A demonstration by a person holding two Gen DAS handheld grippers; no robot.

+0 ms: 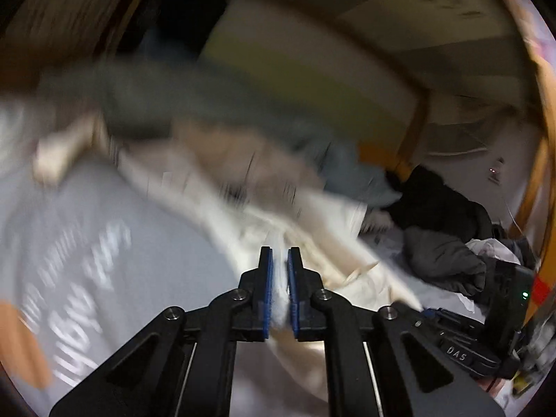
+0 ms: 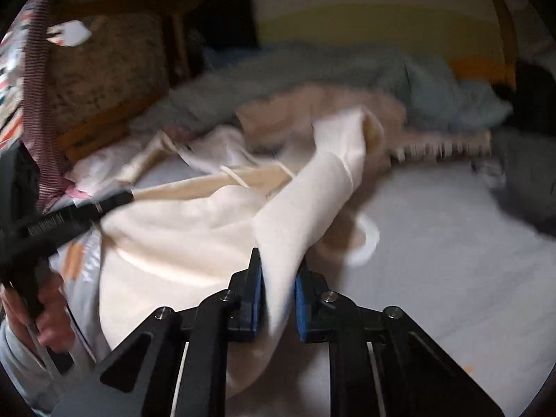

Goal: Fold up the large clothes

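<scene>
While both wrist views are smeared by blur, the grips read clearly enough. At the left of the right wrist view, a person's hand holds the black handle of the left gripper, whose tip meets one edge of the cream garment. That garment lies rumpled across the pale grey bed sheet. In the left wrist view, the left gripper is pinched nearly closed on a thin fold of the same cream fabric. Further right, the right gripper clamps a thicker fold between its blue pads. Behind, a light blue blanket lies bunched along the bed's far side.
</scene>
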